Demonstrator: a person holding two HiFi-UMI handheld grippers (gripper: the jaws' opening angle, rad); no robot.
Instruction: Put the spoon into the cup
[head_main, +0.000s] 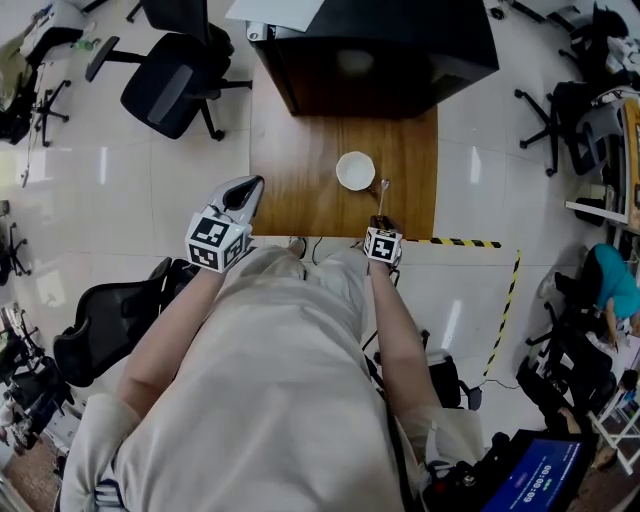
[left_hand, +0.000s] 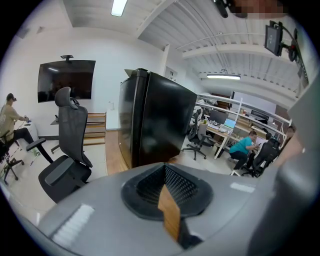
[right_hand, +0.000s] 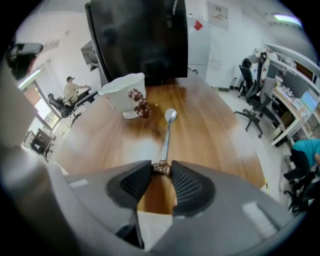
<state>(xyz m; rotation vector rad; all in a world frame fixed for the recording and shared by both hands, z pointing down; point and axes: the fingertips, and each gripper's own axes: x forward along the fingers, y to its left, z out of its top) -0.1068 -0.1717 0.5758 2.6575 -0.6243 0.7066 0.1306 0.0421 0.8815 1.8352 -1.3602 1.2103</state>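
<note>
1. Right tool (right_hand: 161, 169): points steeply down at the near edge of the table (right_hand: 220, 140). Its two ribbed pads are clamped on the knobbed end of the spoon (right_hand: 167, 136).
2. Spoon: a slim metal piece lying flat on the wooden table. The handle end sits between the pads and the bowl points away, toward the cup (right_hand: 124, 94).
3. Cup: white and upright, with a brown beaded handle (right_hand: 139, 103) on the side nearest the spoon. It stands just beside the spoon's bowl, apart from it. In the head view the cup (head_main: 355, 170) stands left of the spoon (head_main: 382, 196), and the right tool (head_main: 381, 222) is at the table's front edge.
4. Left tool (head_main: 250, 190): held off the table's left edge, over the floor. In the left gripper view its pads (left_hand: 186, 187) are drawn together with nothing between them.
5. Background: a black cabinet (head_main: 380, 50) stands at the table's far end, and an office chair (head_main: 170, 85) stands to its left.
</note>
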